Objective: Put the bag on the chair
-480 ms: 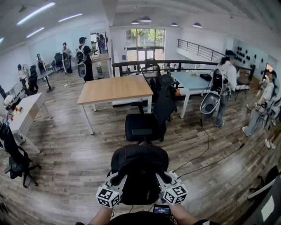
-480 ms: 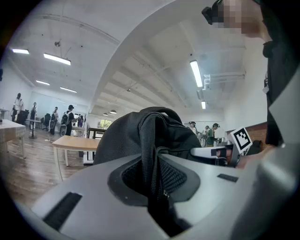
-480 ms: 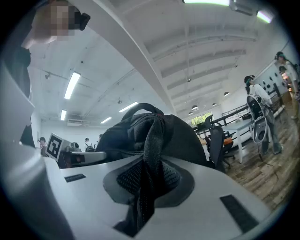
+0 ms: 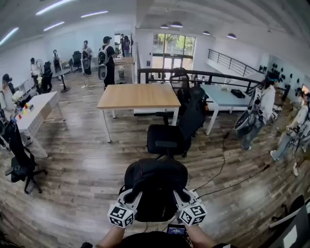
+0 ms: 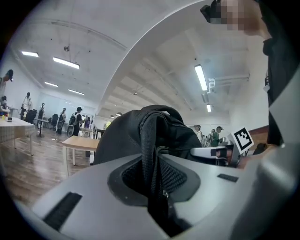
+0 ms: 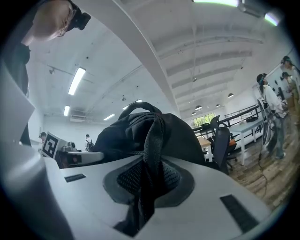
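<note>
Open-plan office with a plank floor [image 4: 82,179] under strip lights [image 4: 94,13]: a wooden table [image 4: 138,96] stands mid-room, a pale table [image 4: 223,97] to the right, a white desk [image 4: 36,109] on the left; at the far end a tall window [image 4: 172,46] shows green trees, a railing [image 4: 232,60] lines the upper right wall, and people [image 4: 107,58] stand about

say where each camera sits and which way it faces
Head view: on the person's head, facing forward and down at the bag and chair beyond; forearms, left gripper and right gripper show.
Left gripper view: on the left gripper, level along its jaws, shut on a strap; the person's torso at right.
Right gripper view: on the right gripper, same, on the other strap; torso at left.
Shared: each gripper view sees the bag and the other gripper.
</note>
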`<action>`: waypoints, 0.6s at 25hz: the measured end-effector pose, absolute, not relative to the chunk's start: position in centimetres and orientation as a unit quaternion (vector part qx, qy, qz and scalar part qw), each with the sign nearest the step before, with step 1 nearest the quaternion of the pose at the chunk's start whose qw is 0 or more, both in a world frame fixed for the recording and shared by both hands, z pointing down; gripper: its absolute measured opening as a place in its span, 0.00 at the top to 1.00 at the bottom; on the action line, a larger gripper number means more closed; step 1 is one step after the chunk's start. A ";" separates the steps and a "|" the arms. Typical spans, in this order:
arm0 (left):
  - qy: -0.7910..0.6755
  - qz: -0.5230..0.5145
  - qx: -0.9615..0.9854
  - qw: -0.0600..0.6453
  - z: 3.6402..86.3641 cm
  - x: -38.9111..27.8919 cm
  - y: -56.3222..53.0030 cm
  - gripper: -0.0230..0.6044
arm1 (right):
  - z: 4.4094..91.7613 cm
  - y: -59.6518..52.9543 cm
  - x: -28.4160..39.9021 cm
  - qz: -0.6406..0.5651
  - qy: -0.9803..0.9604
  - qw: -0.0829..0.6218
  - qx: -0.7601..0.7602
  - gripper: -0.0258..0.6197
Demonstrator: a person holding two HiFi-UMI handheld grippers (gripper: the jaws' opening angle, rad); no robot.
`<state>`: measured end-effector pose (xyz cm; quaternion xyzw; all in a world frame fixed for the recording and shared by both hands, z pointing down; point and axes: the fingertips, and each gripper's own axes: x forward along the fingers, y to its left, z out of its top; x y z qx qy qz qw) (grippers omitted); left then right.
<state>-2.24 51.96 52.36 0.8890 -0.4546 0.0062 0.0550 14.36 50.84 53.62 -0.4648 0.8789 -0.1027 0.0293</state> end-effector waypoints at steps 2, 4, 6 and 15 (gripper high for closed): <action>-0.458 0.007 0.887 0.054 52.3 -2.4 51.8 0.88 | 53.7 50.6 14.1 -0.103 0.874 0.029 -0.473 0.87; -0.463 0.008 0.885 0.058 52.4 -2.4 51.7 0.88 | 53.8 50.5 14.2 -0.110 0.869 0.027 -0.482 0.87; -0.469 0.006 0.881 0.063 52.4 -2.3 51.8 0.88 | 53.8 50.5 14.3 -0.114 0.866 0.025 -0.486 0.87; -0.474 0.000 0.878 0.065 51.6 -1.6 52.8 0.88 | 52.9 51.5 15.0 -0.109 0.868 0.031 -0.483 0.87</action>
